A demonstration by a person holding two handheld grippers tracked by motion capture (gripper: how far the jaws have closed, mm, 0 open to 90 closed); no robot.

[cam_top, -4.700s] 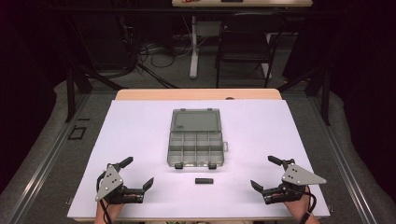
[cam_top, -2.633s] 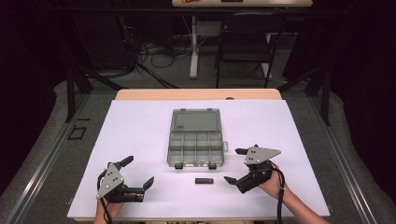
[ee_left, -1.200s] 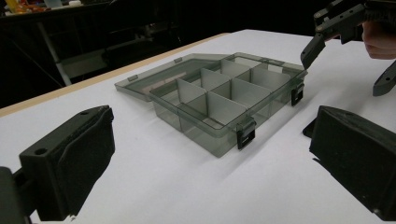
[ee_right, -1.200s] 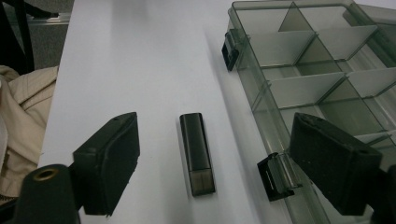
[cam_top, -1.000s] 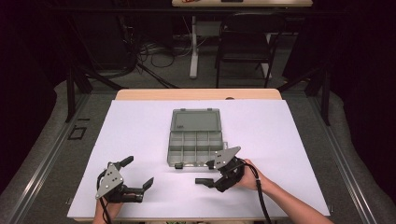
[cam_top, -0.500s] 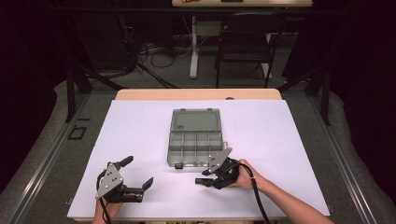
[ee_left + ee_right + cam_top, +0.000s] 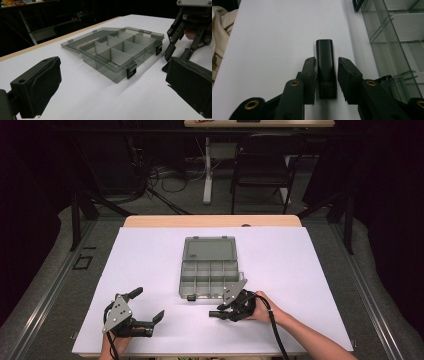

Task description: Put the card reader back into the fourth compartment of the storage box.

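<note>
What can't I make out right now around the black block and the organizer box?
- Black block, right gripper view: its near end runs under the fingers; a gap shows on one side, so firm contact is unclear.
- Black block, high view: mostly covered by the right gripper.
- Organizer box, right gripper view: cut off by the right edge.

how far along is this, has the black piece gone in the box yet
Not yet. Done: the box lies open, its compartments bare. In hand: the right gripper has just been closing around the black piece, which lies on the table; one small gap is left. The left gripper rests open. Left: lift and place.
</note>
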